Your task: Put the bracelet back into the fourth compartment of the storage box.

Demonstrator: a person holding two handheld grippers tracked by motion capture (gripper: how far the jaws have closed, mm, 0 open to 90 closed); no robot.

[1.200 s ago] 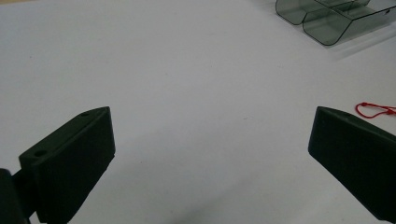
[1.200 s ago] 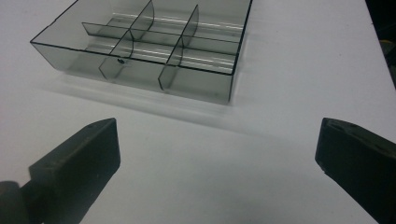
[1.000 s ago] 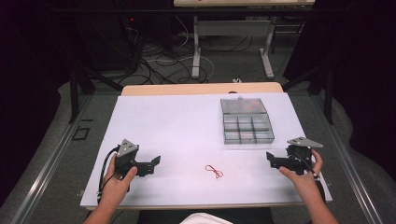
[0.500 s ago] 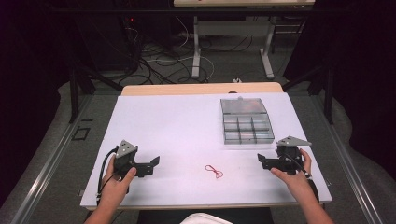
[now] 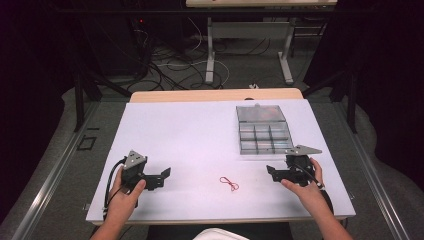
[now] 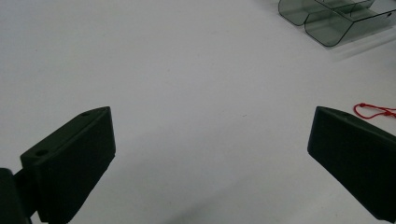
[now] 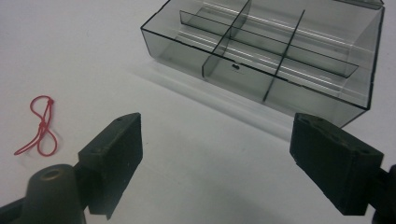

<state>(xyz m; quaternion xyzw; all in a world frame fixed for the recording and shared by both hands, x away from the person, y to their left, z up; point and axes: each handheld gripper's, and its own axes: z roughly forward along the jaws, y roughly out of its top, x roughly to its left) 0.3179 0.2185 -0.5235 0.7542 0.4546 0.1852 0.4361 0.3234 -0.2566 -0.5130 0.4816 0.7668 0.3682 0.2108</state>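
The right gripper sits near the bench's right edge, its fingers apart with only bare white bench between them; they have just been closing a little, on nothing. The left gripper rests at the front left, fingers spread wide and empty.

The thing being reached for looks to be the small red elastic loop, knotted and lying flat on the bench between the 2 grippers, closer to the right one. In the right gripper view the loop lies off to the left of the fingers, well apart from them. The clear smoky plastic compartment box stands just beyond the right gripper with its lid up.

To do this well, I'd say the right gripper should swing toward the loop until it lies centred between the fingers, tip down so the tips meet the bench, then close on the knotted part, where there is more to bite. A loop this thin and flat may slip out from under the fingers if they close too high.

From the high view the box's compartments look empty, though glare makes that uncertain. In the left gripper view the loop is cut by the right-hand finger and the box by the frame's top.
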